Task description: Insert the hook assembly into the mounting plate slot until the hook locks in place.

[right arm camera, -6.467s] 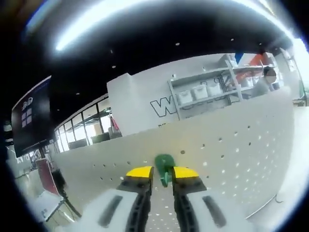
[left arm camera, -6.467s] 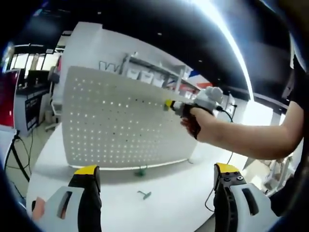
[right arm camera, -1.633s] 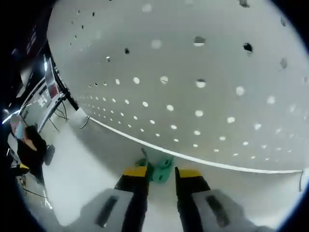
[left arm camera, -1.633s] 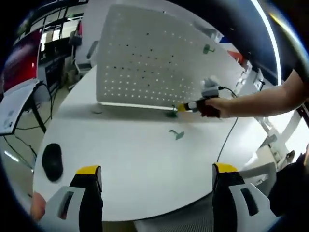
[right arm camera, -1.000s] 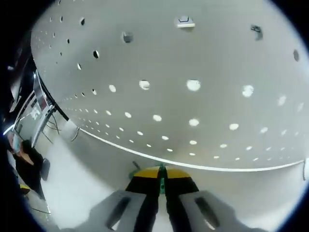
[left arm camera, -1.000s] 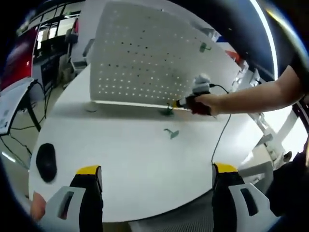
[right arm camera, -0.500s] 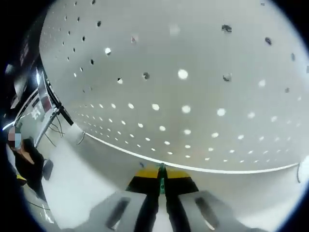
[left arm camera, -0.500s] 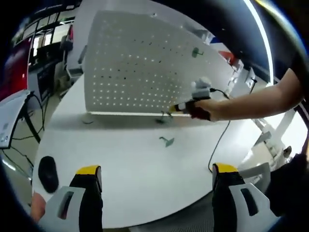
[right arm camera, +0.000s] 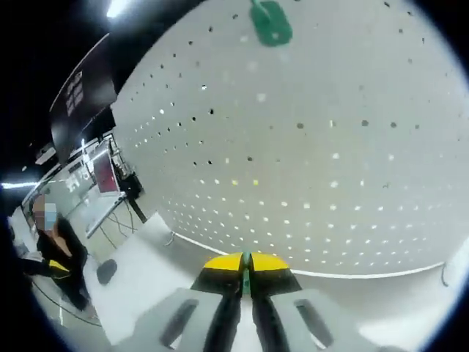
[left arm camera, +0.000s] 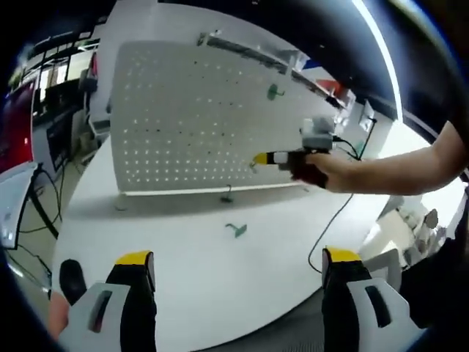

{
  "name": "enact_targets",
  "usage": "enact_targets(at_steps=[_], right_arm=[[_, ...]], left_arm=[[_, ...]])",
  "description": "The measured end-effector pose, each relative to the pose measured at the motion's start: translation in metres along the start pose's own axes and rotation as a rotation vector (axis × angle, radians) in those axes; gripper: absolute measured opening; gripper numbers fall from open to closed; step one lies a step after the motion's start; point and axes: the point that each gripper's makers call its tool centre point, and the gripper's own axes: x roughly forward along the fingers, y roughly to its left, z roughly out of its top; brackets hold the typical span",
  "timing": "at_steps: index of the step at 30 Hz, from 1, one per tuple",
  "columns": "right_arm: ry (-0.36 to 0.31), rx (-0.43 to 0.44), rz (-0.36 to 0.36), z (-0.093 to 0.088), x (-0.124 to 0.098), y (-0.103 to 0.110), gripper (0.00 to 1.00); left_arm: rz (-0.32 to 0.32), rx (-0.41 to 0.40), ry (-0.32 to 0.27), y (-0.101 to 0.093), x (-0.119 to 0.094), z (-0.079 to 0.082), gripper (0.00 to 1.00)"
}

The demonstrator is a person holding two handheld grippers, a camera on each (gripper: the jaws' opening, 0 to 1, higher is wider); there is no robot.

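The right gripper is pinching a thin green hook between its closed yellow tips, close in front of the white board with holes. 1 green hook is already sitting high up on that board. In the left gripper view, the left gripper is staying wide open, holding nothing, low over the white table. 2 more green hooks are on the table, 1 lying flat and 1 by the board's bottom edge.
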Motion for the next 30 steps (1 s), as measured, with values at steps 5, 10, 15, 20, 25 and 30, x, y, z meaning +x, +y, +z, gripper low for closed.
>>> enact_targets(at_steps=[5,10,15,20,25,30], right_arm=[[-0.054,-0.074,0.06,0.006,-0.033,0.034,0.0],[-0.084,-0.035,0.109,0.003,-0.065,0.064,0.0],[-0.124,-0.025,0.151,0.004,-0.093,0.094,0.0],[-0.187,0.028,0.204,0.014,-0.121,0.126,0.0],[-0.206,0.044,0.245,0.017,-0.134,0.147,0.0],[-0.205,0.005,0.265,0.013,-0.141,0.161,0.0]], left_arm=[[-0.019,0.013,-0.011,-0.014,0.001,0.006,0.96],[-0.046,0.012,-0.037,-0.029,0.004,0.017,0.93],[-0.08,-0.013,-0.055,-0.041,0.011,0.026,0.88],[-0.081,-0.005,-0.048,-0.049,0.017,0.03,0.88],[-0.104,-0.012,-0.053,-0.056,0.022,0.036,0.84],[-0.125,-0.056,-0.054,-0.059,0.028,0.042,0.8]])
